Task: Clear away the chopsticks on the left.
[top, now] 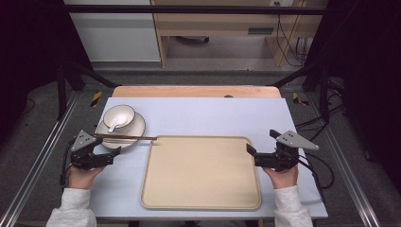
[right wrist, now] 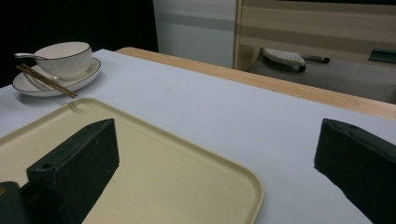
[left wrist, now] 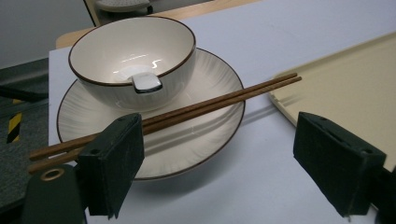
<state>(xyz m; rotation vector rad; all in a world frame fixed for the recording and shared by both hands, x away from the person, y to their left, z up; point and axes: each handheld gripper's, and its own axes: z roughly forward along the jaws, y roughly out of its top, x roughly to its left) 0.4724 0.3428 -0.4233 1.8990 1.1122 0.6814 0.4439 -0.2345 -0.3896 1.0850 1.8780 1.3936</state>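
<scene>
1. The left gripper (top: 109, 156) stood with jaws wide, holding nothing, just short of the plate (top: 135, 130); the chopsticks (left wrist: 196, 105) lay across that plate.
2. The bowl (left wrist: 135, 56) sat on the plate, a spoon (left wrist: 146, 82) inside.
3. The right gripper (top: 252, 152) gaped empty over the beige tray's (top: 201, 177) right edge.

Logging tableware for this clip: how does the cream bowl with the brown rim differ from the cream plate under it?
The cream brown-rimmed bowl is deep and steep-walled; the cream brown-rimmed plate is shallow and wider. The bowl stands on the plate, off-centre, while the plate rests on the pale blue table cover. The bowl holds a white spoon; the plate carries a pair of brown wooden chopsticks laid across its rim. Both share a glossy cream finish and thin brown edge.
</scene>
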